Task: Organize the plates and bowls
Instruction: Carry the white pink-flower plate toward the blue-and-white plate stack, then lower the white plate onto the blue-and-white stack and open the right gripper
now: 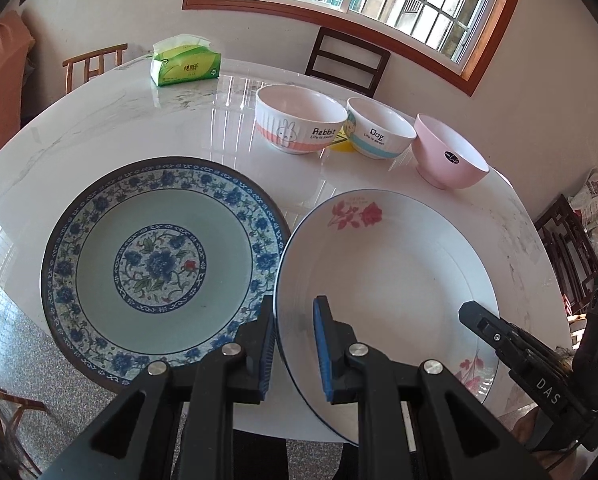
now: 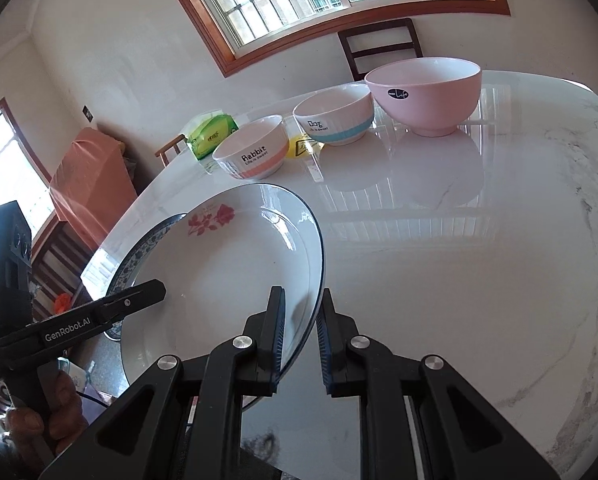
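A white plate with red flowers [image 1: 387, 272] is held lifted and tilted above the table's near edge. My left gripper [image 1: 295, 344] is shut on its left rim. My right gripper [image 2: 301, 340] is shut on its right rim [image 2: 259, 272]. A blue floral plate [image 1: 155, 264] lies flat on the table just left of it and shows partly under it in the right wrist view [image 2: 139, 252]. Three bowls stand in a row behind: a Rabbit bowl [image 1: 299, 120], a Dog bowl [image 1: 379, 130] and a pink bowl [image 1: 451, 156].
A green tissue pack [image 1: 185, 62] sits at the far side of the white marble table [image 1: 119, 128]. A small yellow object [image 2: 303, 148] lies between the Rabbit and Dog bowls. Chairs stand around the table.
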